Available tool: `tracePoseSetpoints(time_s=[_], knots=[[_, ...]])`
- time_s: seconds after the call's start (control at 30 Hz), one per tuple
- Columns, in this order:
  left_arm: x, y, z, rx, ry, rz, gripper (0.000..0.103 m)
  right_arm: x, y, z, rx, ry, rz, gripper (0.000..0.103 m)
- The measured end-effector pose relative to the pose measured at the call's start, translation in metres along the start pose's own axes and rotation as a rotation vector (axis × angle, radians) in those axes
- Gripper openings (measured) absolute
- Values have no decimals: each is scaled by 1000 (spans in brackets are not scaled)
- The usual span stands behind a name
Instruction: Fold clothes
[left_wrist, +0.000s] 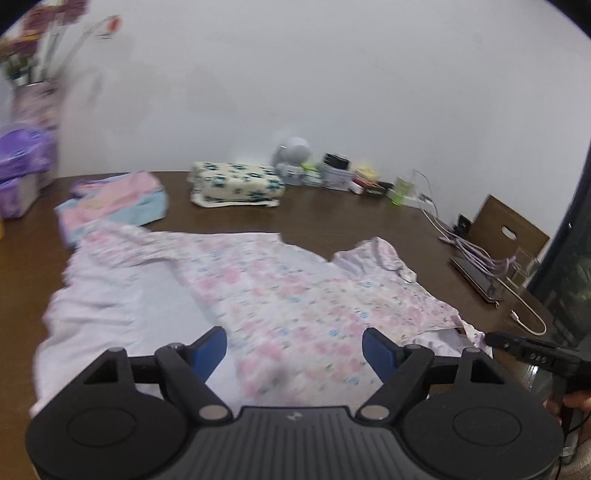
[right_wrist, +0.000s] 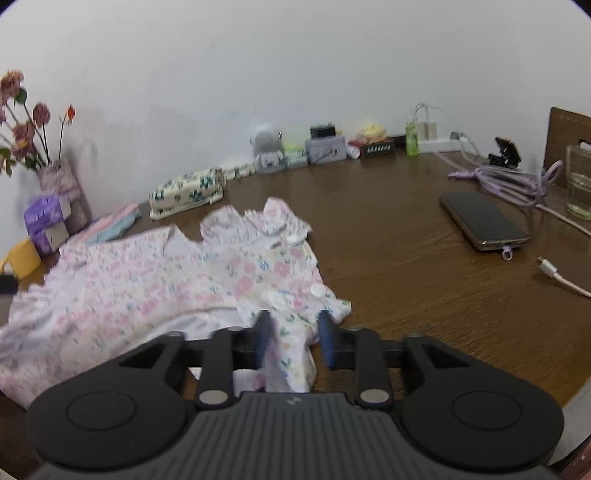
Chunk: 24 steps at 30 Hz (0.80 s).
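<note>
Floral garment (left_wrist: 280, 295) lies spread on the brown table (right_wrist: 406, 258), partly folded, near edge. Left gripper (left_wrist: 294, 349) hovers above it, jaws spread wide, holding nothing. Right gripper (right_wrist: 293, 341) has a bunched hem between its jaws, which stand partly apart; whether they pinch it cannot be told. Risk: the thin fabric may slip free on lifting, undoing the fold. Glass (right_wrist: 578, 181), far right, appears to hold a little liquid; a dragged sleeve or cable (right_wrist: 517, 184) could upset it
</note>
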<state>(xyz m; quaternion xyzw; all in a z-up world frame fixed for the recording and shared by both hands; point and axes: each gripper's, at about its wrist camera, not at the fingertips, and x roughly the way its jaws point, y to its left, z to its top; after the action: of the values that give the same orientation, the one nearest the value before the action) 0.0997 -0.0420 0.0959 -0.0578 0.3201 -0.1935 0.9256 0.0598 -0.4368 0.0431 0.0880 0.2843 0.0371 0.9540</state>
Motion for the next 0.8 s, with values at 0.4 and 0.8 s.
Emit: tracePoseSetpoints(time_s=[0.4, 0.8], knots=[[73, -2, -8, -16, 125, 75, 80, 11, -31, 20, 69, 31, 187, 31], [82, 22, -11, -80, 121, 116, 80, 136, -62, 76, 120, 182, 201, 31]])
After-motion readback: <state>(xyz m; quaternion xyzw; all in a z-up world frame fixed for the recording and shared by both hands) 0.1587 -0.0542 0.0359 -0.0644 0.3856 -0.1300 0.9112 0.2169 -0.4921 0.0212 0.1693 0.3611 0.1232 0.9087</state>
